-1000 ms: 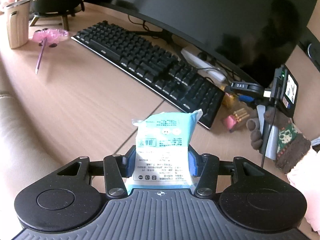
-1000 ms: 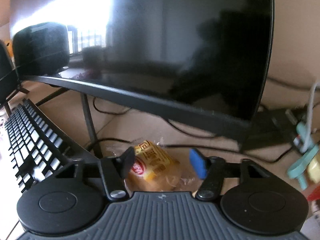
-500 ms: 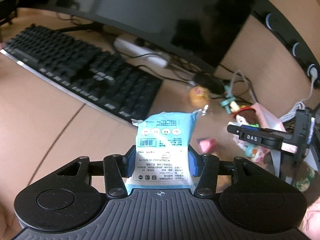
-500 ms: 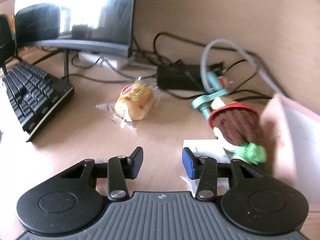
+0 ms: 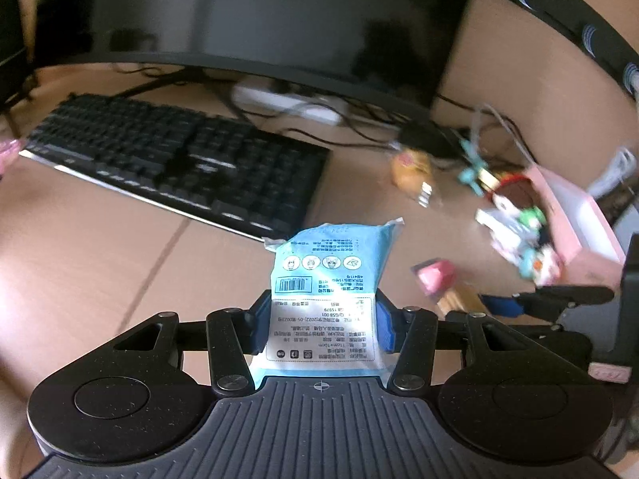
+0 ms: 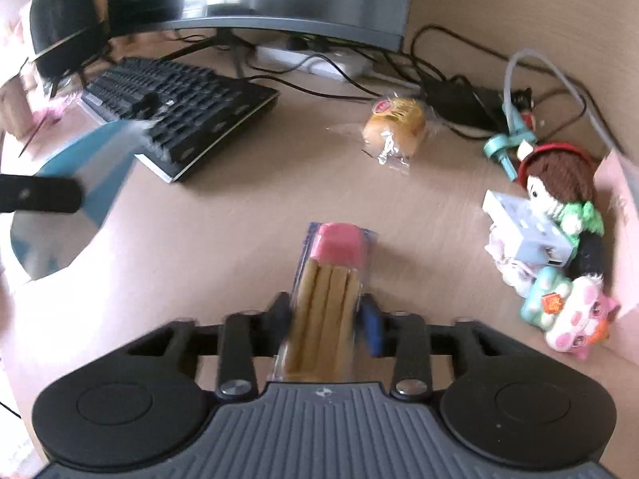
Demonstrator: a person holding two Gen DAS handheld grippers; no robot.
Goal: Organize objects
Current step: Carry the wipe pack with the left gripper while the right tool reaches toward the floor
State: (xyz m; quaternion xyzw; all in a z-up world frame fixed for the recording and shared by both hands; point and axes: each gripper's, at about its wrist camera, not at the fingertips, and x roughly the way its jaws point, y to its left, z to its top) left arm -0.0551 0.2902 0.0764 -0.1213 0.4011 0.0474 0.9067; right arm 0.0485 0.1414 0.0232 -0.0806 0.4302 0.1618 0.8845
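My left gripper (image 5: 323, 313) is shut on a light-blue and white packet (image 5: 331, 263) that stands up between its blue pads, held above the desk in front of the keyboard. In the right wrist view that packet (image 6: 80, 167) shows blurred at the left. My right gripper (image 6: 325, 315) is low over the desk, and its jaws are closing on a clear-wrapped pack of tan sticks with a pink end (image 6: 331, 275). The pack lies lengthwise between the pads, which touch its wrapper on both sides. The same pack (image 5: 435, 275) lies right of the packet in the left wrist view.
A black keyboard (image 6: 179, 103) and a monitor (image 5: 259, 20) fill the back left. A wrapped yellow bun (image 6: 395, 127) lies ahead near cables and a power strip (image 6: 315, 62). At the right sit a doll (image 6: 559, 183), small toys (image 6: 571, 319) and a pink box (image 5: 575, 215).
The right gripper swung away from the bun under the monitor, came down over the stick pack and narrowed its jaws around it. The left gripper swung right, still holding the blue packet.
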